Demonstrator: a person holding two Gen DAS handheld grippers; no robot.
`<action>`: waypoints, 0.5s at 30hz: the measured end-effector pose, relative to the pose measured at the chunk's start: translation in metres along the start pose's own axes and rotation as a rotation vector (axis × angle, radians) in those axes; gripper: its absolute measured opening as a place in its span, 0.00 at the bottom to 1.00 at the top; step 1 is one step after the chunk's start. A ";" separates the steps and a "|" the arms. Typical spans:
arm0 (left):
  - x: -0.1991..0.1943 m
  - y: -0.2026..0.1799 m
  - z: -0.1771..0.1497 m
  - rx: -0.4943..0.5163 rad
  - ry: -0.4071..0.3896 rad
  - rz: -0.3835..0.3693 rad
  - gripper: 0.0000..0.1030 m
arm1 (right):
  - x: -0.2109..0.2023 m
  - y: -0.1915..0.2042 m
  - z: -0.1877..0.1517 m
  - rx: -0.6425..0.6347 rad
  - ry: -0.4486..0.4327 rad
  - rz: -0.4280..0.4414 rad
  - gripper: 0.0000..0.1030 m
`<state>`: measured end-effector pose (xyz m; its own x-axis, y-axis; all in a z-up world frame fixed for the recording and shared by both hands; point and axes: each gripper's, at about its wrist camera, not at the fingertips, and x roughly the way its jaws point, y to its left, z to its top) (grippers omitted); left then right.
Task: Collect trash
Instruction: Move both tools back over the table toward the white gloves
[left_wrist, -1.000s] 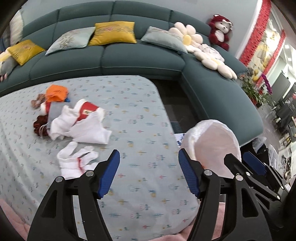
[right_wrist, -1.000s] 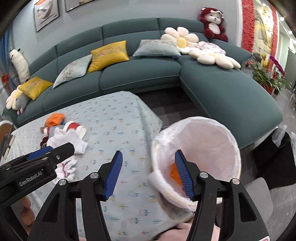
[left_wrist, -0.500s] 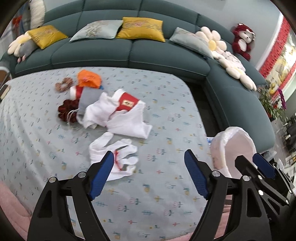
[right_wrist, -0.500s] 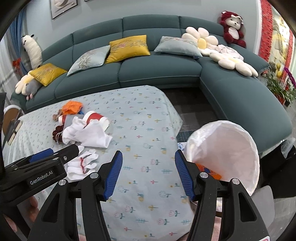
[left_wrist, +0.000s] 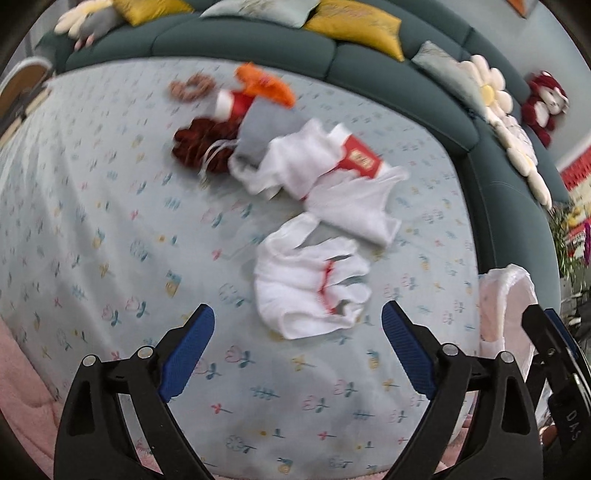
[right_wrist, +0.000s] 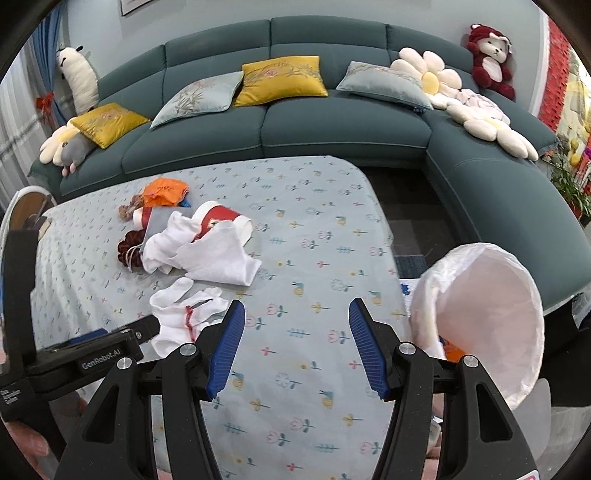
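A pile of trash lies on the flower-print tablecloth (left_wrist: 110, 221): a white glove with red stitching (left_wrist: 310, 288), a white cloth (left_wrist: 354, 210), a red-and-white paper cup (left_wrist: 360, 158), a grey pouch (left_wrist: 266, 129), an orange wrapper (left_wrist: 266, 86) and a dark red scrunchie (left_wrist: 199, 146). My left gripper (left_wrist: 297, 350) is open and empty, just short of the glove. My right gripper (right_wrist: 297, 347) is open and empty over bare cloth, right of the glove (right_wrist: 184, 317). A bin with a white liner (right_wrist: 484, 321) stands at the table's right edge, with orange trash (right_wrist: 452, 349) inside.
A teal sectional sofa (right_wrist: 332, 122) with yellow and grey cushions wraps the far and right sides of the table. Plush toys sit on it. A dark floor gap (right_wrist: 406, 206) lies between table and sofa. A pink rug (left_wrist: 22, 398) shows at the near left.
My left gripper has swung left and down toward the trash pile, so the white glove now lies just ahead of its open fingers. The right gripper has shifted slightly left, away from the bin.
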<state>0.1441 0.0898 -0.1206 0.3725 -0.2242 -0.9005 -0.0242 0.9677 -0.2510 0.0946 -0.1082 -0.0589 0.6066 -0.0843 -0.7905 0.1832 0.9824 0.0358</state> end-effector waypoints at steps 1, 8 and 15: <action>0.003 0.004 0.000 -0.014 0.012 -0.002 0.85 | 0.002 0.004 0.001 -0.004 0.003 0.002 0.55; 0.020 0.019 0.001 -0.050 0.056 0.010 0.85 | 0.018 0.019 0.003 -0.020 0.028 0.013 0.55; 0.041 0.022 0.000 -0.043 0.094 0.053 0.82 | 0.032 0.024 0.000 -0.026 0.059 0.017 0.55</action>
<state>0.1589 0.1018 -0.1627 0.2808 -0.1849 -0.9418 -0.0816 0.9731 -0.2154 0.1179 -0.0872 -0.0834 0.5624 -0.0579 -0.8249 0.1522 0.9878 0.0344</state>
